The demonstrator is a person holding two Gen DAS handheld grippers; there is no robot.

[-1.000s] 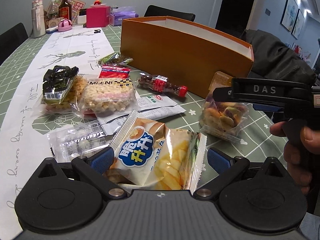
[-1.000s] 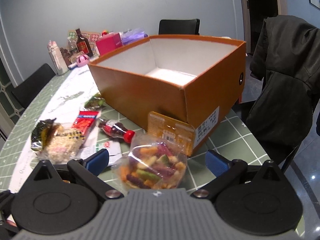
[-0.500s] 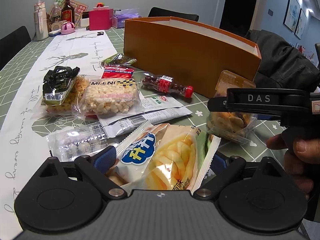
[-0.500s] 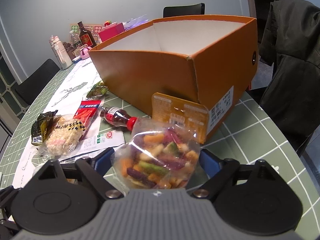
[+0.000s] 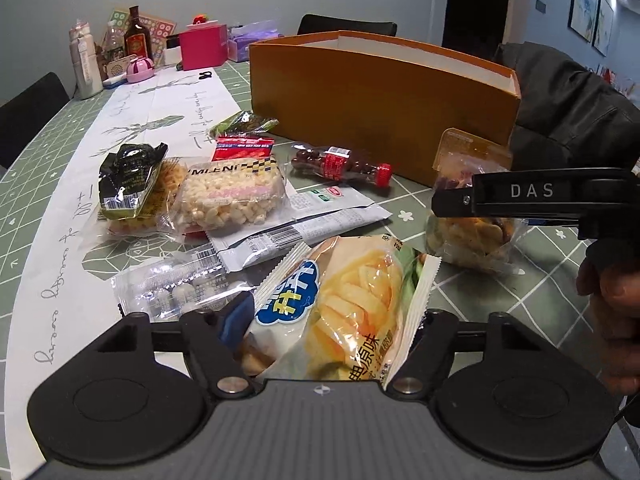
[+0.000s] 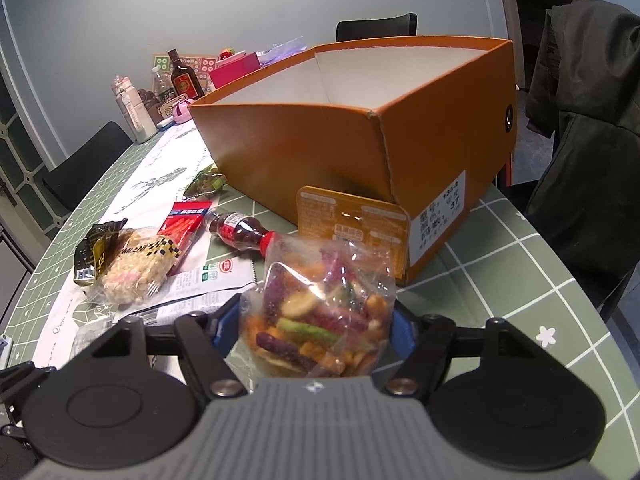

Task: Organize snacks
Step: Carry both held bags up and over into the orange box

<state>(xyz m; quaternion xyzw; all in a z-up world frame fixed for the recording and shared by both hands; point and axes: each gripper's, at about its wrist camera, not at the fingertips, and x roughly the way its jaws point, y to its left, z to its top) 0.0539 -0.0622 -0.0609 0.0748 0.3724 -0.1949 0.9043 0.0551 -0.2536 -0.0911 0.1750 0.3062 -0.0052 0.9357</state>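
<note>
Orange box (image 6: pixel 304 148) sits open-topped at the far right of the table (image 6: pixel 532 280), nothing visible inside, near wall facing both tools; it is judged the place for the snacks. Main risk: both bags must clear that tall near wall, and a low carry would catch a bag on the rim or shove the box toward the table edge on the right, where a chair with a dark coat (image 6: pixel 588 128) stands close. Room is best straight up and over; to the right the table edge is near, to the left the cloth is crowded with packets. Left gripper (image 5: pixel 326 328) has just been closing, with the chip bag (image 5: pixel 340 308) between its jaws; both sides of the bag meet the blue pads, so it reads as clamped on it, near the front edge of the table. The bag is puffy and slick, so it could slide out or burst if squeezed harder. Right gripper (image 6: pixel 316 332) has also just been closing and grips the clear bag of mixed crisps (image 6: pixel 320 304), which stands just before the box's near corner, its orange card header touching the box wall. The soft film may fold and let the weight sag. Small bottle (image 6: pixel 240 232) lies on its side just beside that bag; a brush could roll it.
</note>
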